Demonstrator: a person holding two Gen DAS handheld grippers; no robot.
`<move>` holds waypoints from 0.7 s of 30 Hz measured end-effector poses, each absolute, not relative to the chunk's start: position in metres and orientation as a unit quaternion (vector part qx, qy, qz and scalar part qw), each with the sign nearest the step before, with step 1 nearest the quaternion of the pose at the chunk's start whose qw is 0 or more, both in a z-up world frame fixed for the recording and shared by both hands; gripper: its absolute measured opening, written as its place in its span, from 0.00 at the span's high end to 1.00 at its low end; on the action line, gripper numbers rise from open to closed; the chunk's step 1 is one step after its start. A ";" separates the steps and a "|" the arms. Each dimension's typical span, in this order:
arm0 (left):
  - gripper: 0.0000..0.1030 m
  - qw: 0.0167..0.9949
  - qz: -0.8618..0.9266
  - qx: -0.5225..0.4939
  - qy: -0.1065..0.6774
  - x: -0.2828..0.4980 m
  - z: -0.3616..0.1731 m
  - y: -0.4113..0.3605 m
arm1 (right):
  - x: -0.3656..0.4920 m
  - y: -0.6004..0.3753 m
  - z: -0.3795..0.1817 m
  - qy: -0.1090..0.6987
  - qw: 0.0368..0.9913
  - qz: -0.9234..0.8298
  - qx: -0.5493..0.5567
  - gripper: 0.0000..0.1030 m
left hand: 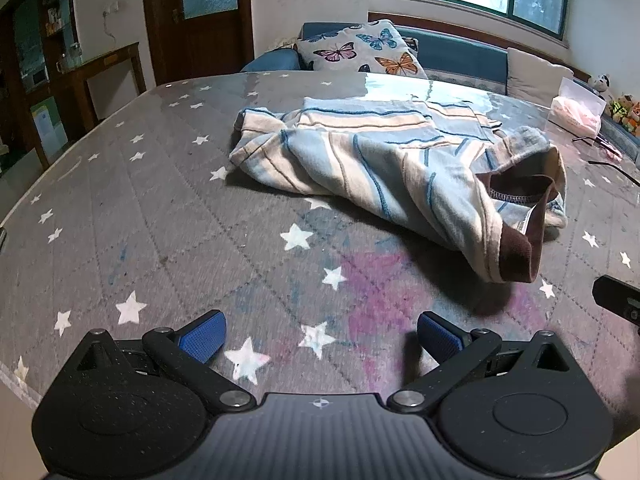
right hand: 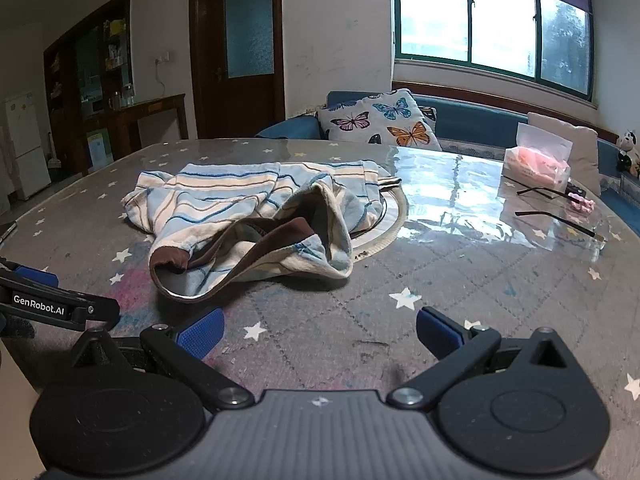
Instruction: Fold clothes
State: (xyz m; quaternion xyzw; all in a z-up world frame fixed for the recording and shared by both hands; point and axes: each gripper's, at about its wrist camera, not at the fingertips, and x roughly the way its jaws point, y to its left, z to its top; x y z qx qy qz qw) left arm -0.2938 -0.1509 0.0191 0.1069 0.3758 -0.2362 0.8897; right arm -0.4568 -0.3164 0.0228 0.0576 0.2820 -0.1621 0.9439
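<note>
A crumpled striped garment [left hand: 384, 160], light blue and cream with a brown collar band, lies in a heap on the grey star-patterned table [left hand: 160, 220]. It also shows in the right wrist view [right hand: 248, 216], its brown-edged opening facing me. My left gripper [left hand: 320, 338] is open and empty, low over the table, short of the garment and left of its brown band. My right gripper [right hand: 320, 332] is open and empty, in front of the garment and slightly right of it. The left gripper's body [right hand: 48, 304] shows at the left edge of the right wrist view.
A pink tissue pack [right hand: 536, 160], black eyeglasses [right hand: 556, 204] and a small pink item [right hand: 582, 204] lie on the table's far right. A blue sofa [right hand: 472, 124] with a butterfly cushion [right hand: 380, 124] stands behind the table. A round trivet [right hand: 394, 220] lies partly under the garment.
</note>
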 end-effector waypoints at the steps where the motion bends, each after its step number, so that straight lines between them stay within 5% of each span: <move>1: 0.00 0.890 -0.236 0.108 0.376 -0.293 0.019 -0.152 | -0.456 -0.317 0.023 0.282 0.944 -0.162 0.057 0.00; 21: 0.00 0.883 -0.238 0.120 0.385 -0.283 0.014 -0.169 | -0.443 -0.324 0.024 0.291 0.942 -0.156 0.066 0.00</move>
